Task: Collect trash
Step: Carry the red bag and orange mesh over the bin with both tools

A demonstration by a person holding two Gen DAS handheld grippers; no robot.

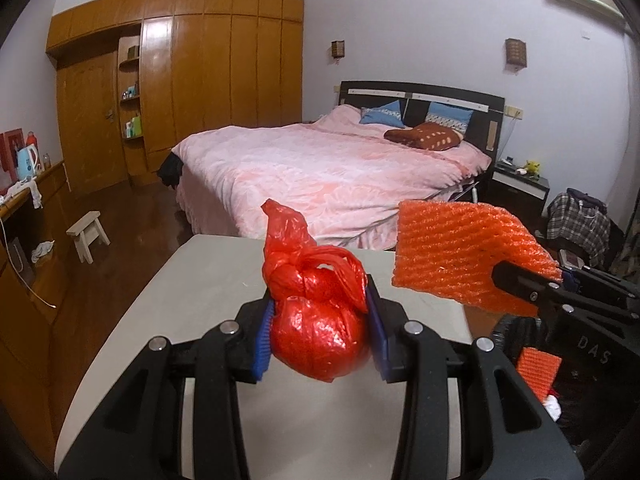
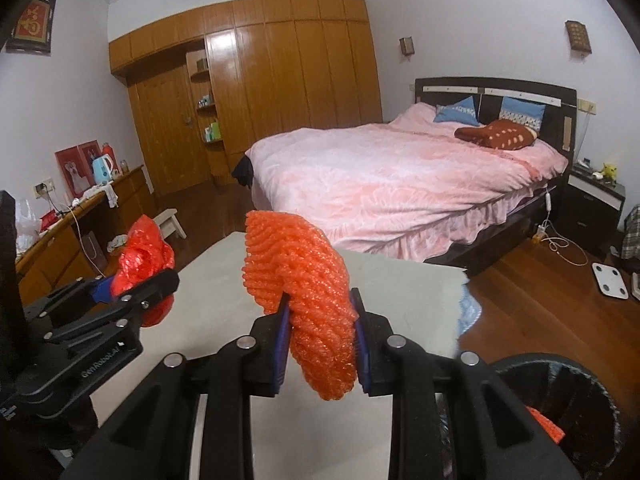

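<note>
The left gripper [image 1: 320,328] reads "GWIROBOT.AI"; its jaws clamp a knotted red bag [image 1: 316,316] above the tabletop [image 1: 180,312]. Beside it, the right gripper [image 2: 320,344], marked "DAS", pinches orange foam netting [image 2: 308,292]. The bin [image 2: 560,404] is cut off.

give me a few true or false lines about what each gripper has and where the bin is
1. The left gripper is clamped on a knotted red plastic bag. True.
2. The right gripper is empty. False: it holds an orange foam net.
3. A black bin sits low on the right, beside the table. True.
4. The bin holds nothing. False: an orange foam piece shows inside it.
5. The bag lies flat on the table. False: it is held above it.
</note>
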